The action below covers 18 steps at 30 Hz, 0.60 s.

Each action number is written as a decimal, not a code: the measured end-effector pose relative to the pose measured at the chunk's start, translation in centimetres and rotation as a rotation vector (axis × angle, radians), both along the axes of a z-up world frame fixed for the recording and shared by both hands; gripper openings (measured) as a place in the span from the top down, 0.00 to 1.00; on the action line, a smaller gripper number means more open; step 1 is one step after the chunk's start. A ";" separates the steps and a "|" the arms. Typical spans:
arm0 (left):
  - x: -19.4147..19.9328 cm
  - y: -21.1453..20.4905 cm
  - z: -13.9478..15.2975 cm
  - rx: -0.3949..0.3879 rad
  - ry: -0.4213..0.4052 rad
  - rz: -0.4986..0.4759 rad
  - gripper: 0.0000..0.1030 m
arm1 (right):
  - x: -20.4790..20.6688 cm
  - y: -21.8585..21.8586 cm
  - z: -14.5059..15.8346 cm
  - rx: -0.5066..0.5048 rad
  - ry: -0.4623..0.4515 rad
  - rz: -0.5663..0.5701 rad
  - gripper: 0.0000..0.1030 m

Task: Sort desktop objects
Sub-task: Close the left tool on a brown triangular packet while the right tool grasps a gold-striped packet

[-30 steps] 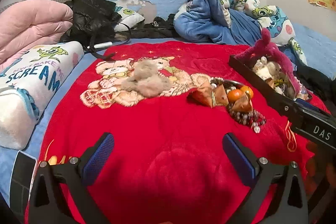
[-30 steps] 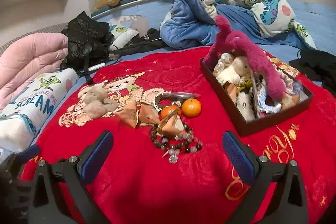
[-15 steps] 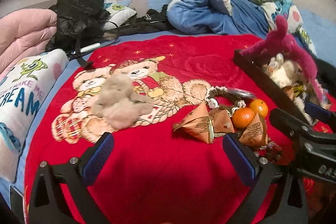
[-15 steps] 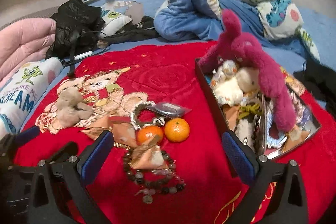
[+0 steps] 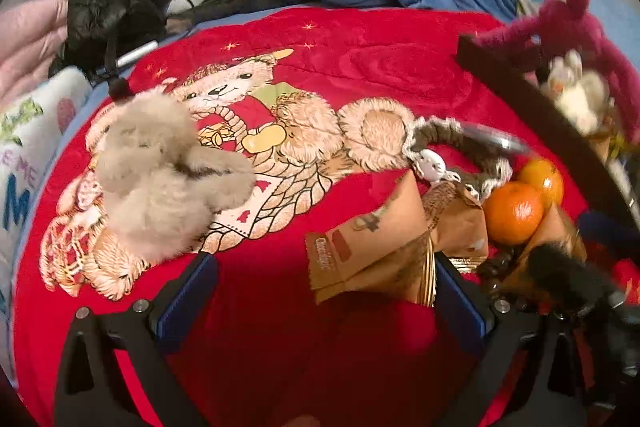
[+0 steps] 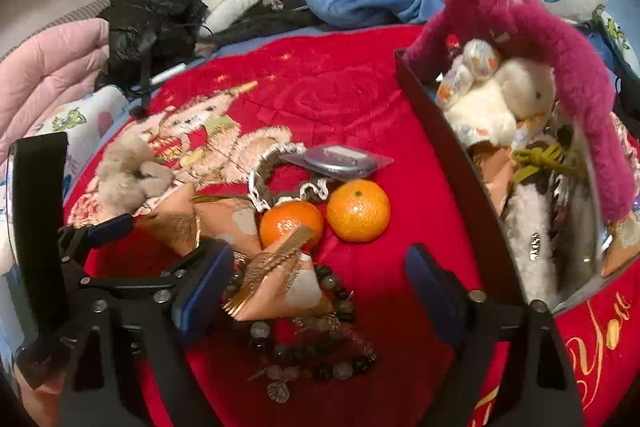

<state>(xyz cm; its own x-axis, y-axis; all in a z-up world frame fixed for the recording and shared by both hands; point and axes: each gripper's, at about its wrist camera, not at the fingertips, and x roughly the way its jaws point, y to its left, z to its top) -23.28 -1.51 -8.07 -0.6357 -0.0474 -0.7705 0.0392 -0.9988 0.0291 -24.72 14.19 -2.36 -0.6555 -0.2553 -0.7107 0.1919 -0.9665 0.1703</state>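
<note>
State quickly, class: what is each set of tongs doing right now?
Left tongs: open, holding nothing, low over the red blanket.
Right tongs: open, holding nothing, around a paper packet.

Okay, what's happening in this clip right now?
A person is sorting small items on a red blanket into a dark box that already holds plush toys. Both tools are open and empty. The left tool is low beside the tan pyramid packets; the right tool straddles another packet lying on a bead bracelet. Two oranges and a grey plush are still outside the box.
</note>
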 end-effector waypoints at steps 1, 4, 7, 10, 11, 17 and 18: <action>-0.1 -0.1 -0.1 0.003 -0.003 0.001 0.00 | -0.3 0.1 -0.4 -0.026 -0.021 0.006 0.20; -0.1 -0.3 -0.2 0.027 -0.006 0.004 0.00 | -0.7 0.2 -1.1 -0.017 -0.058 -0.015 0.24; 0.0 -0.5 -0.2 0.038 -0.008 0.005 0.00 | -0.6 -0.2 -1.3 0.003 -0.058 -0.003 0.34; 0.1 -0.6 -0.2 0.045 0.000 -0.001 0.05 | -0.3 -0.6 -1.1 0.008 -0.045 0.026 0.53; 0.3 -0.8 0.0 0.056 0.010 -0.003 0.14 | -0.3 -0.8 -1.1 0.012 -0.044 0.035 0.56; 0.7 -2.4 0.6 0.089 0.038 0.065 0.64 | 0.1 -1.3 -0.8 0.030 -0.024 0.049 0.64; 0.8 -2.6 0.7 0.103 0.043 0.064 0.65 | 0.2 -1.2 -0.7 0.023 -0.024 0.049 0.65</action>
